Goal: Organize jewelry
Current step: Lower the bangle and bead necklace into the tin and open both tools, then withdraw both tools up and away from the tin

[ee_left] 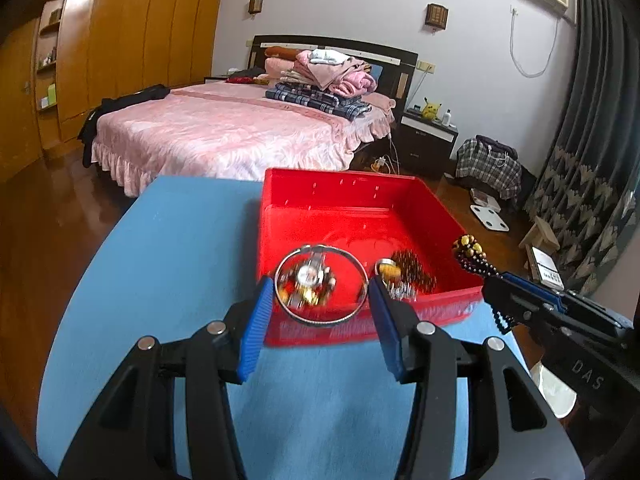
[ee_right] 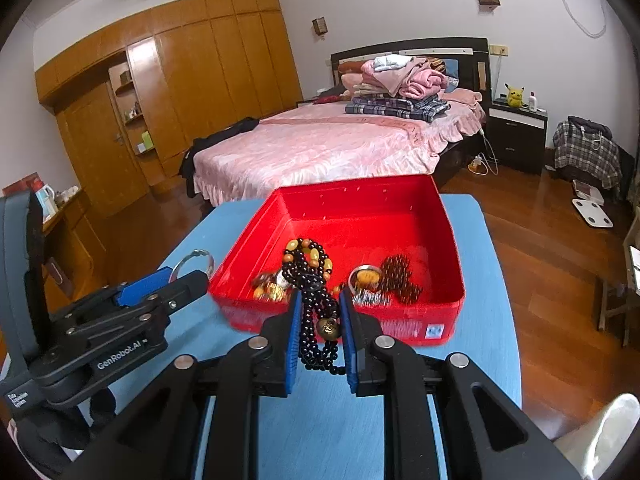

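Both hands are busy over the red tray [ee_right: 448,240] on the blue table [ee_left: 168,240]. The left gripper [ee_left: 320,300] is clamped across a silver bangle [ee_left: 320,286], pads pinching its rim so it hangs clear. The right gripper [ee_right: 320,312] is squeezed tight on a dark bead necklace [ee_right: 316,300], its loops dangling free. More jewelry [ee_right: 396,276] sits in the tray, waiting to be sorted.

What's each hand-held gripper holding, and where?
Left hand-held gripper: silver bangle, pads on opposite sides of its rim. Right hand-held gripper: dark bead strand, pinched mid-length.
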